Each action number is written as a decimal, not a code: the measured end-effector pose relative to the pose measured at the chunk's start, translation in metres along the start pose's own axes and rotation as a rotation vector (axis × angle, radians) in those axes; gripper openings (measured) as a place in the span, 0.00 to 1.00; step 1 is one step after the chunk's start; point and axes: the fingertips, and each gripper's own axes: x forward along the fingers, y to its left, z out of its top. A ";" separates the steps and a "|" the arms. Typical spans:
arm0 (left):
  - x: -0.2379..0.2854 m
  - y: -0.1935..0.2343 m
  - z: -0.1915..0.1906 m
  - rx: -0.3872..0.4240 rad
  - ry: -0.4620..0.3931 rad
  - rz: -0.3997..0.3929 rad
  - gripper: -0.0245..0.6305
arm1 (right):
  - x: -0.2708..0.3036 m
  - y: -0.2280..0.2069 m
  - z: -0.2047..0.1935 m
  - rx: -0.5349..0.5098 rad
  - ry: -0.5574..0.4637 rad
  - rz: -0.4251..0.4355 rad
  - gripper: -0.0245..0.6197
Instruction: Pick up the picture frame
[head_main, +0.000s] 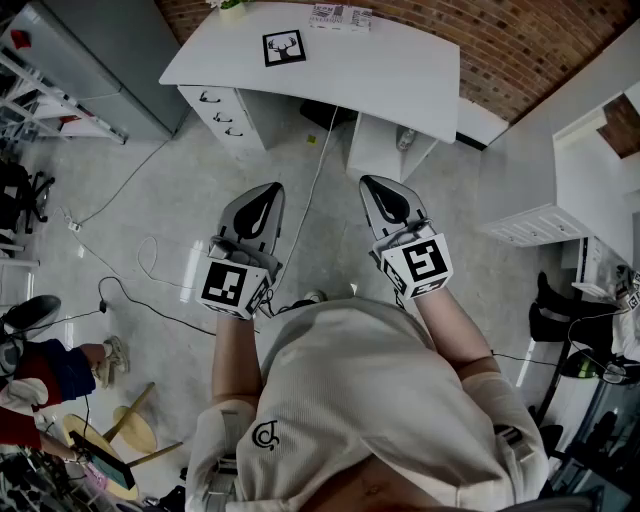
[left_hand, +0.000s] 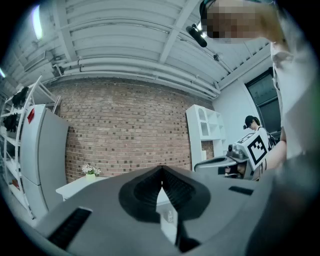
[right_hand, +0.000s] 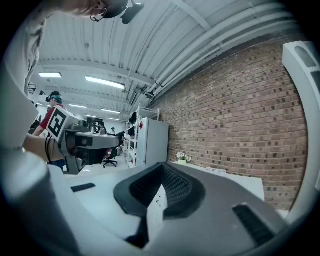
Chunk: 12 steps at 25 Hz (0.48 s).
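Observation:
The picture frame (head_main: 284, 47), black with a white panel showing a deer's head, lies flat on the white desk (head_main: 380, 75) far ahead in the head view. My left gripper (head_main: 268, 190) and right gripper (head_main: 372, 184) are held level side by side above the floor, well short of the desk. Both have their jaws shut with nothing between them. In the left gripper view the left gripper (left_hand: 161, 172) points at the brick wall, with the right gripper (left_hand: 220, 164) beside it. The right gripper (right_hand: 161, 170) faces the desk (right_hand: 240, 182) in the right gripper view.
A small potted plant (left_hand: 90, 171) and a printed box (head_main: 340, 17) sit on the desk's far side. Drawer units (head_main: 222, 113) stand under it. Cables (head_main: 150, 260) trail across the floor. A grey cabinet (head_main: 100, 60) stands left, white shelving (head_main: 560, 200) right. A person's leg (head_main: 60, 365) shows lower left.

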 end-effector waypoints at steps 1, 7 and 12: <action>0.000 0.002 0.000 -0.003 -0.002 0.001 0.06 | 0.001 0.000 0.000 -0.001 0.000 0.000 0.05; -0.004 0.011 -0.001 -0.017 -0.011 -0.006 0.06 | 0.009 0.006 -0.001 0.000 0.006 -0.001 0.05; -0.017 0.022 -0.008 -0.025 -0.006 -0.013 0.06 | 0.016 0.020 -0.003 0.006 0.016 -0.005 0.05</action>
